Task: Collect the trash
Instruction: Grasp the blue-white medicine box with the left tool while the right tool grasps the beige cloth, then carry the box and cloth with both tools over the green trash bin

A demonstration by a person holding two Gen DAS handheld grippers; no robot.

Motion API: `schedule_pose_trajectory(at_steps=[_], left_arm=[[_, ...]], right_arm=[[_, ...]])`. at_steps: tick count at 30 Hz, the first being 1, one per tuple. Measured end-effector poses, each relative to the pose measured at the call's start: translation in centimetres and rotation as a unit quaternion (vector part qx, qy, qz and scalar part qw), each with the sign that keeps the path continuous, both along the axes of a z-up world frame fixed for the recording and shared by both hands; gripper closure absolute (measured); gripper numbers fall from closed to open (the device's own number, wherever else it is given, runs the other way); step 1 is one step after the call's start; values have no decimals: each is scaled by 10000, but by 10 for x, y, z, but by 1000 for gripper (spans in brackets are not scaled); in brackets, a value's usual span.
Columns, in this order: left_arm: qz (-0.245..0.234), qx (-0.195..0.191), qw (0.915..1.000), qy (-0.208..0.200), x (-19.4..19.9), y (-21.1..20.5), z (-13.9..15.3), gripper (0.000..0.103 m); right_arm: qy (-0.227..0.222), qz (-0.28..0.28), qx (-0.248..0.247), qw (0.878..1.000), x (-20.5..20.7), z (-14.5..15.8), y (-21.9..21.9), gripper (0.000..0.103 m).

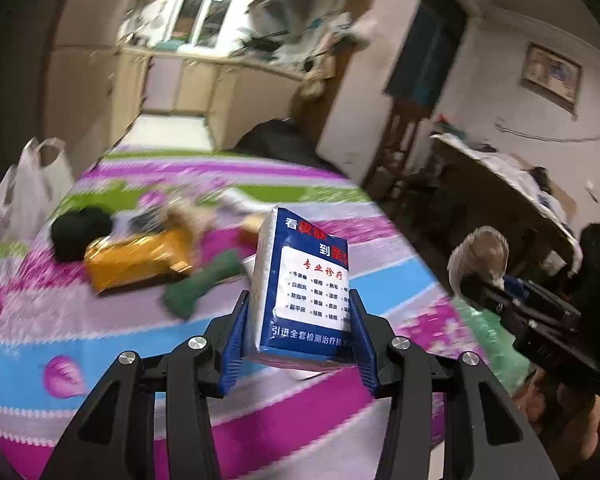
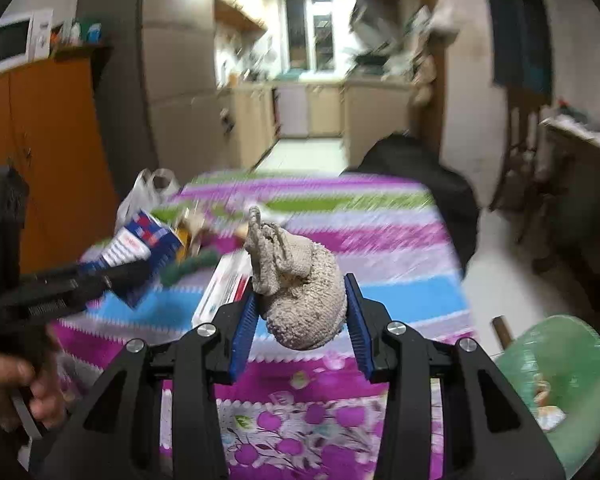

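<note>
The blue-and-white tissue pack (image 1: 306, 284) stands upright between the blue pads of the left gripper (image 1: 298, 336), clamped by both flanks and lifted clear of the striped tablecloth (image 1: 100, 332); the right gripper (image 2: 302, 316) holds a balled grey rag (image 2: 300, 300), pads pressed into its sides, its twisted tail sticking up at twelve o'clock. Both pieces of trash are thus in the air above the near end of the table. The step in hand looks like carrying them to a bin; the green-lined trash bin (image 2: 560, 380) sits off the table's corner at four o'clock in the right wrist view, so I judge the rag should go there first; keep the squeeze steady, since the rag is soft and may slip, and open only once over the rim.

More litter lies at ten o'clock in the left view: a yellow packet (image 1: 136, 260), a dark green lump (image 1: 196, 284) and a black bundle (image 1: 80, 232); a white plastic bag (image 1: 28, 192) hangs at the table's far left edge at nine. The table's right edge drops to open floor at three o'clock; the two grippers ride close, so swing them one at a time.
</note>
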State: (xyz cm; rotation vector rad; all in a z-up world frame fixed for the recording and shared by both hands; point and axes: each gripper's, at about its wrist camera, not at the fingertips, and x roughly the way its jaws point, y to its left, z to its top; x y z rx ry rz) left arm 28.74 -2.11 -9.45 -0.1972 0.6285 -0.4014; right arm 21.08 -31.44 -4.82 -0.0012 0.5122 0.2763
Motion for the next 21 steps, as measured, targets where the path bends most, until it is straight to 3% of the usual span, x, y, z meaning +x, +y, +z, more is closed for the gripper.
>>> schedule_pose_trajectory(at_steps=[5,11,21], left_arm=[[-483,-94,9982,-350,-10,-58,32,55],[-1106,-213,9920,-578,-20,-138,59,55],[-2059,-297,9774,-380,-26,-273,79,55]], right_arm=[[-263,-621,-91,9977,-25,29,-45,63],[-216,-1429,-37,9895,-47,43,-117,63],[236,-2409,191,9701,-62,49,-235,63]])
